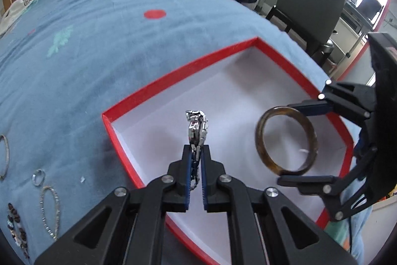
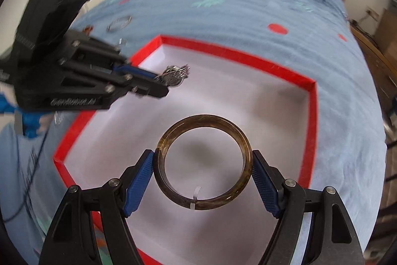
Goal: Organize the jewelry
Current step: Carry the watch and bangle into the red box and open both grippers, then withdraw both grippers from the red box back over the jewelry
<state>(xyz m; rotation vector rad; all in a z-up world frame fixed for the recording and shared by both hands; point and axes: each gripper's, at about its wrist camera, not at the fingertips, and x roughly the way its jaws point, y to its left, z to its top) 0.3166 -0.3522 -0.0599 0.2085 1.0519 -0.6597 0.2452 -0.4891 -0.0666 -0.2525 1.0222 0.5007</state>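
While both loads hung over the box (image 1: 255, 41), noted: left gripper (image 1: 196, 153) pinched tight on metal bracelet (image 1: 197, 124), above white floor near box's middle; right gripper (image 2: 203, 160) spread wide, pads (image 2: 139, 180) bearing on bangle (image 2: 203, 163), nearer the box's side edge. Judged best: lower close to floor, release apart, avoid red rim, keep bangle from rolling. More pieces lay on bedspread (image 1: 74, 66).

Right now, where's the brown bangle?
The bangle is clamped between the right gripper's pads, hanging over the red box's white floor; in the left wrist view it's right of the metal bracelet.
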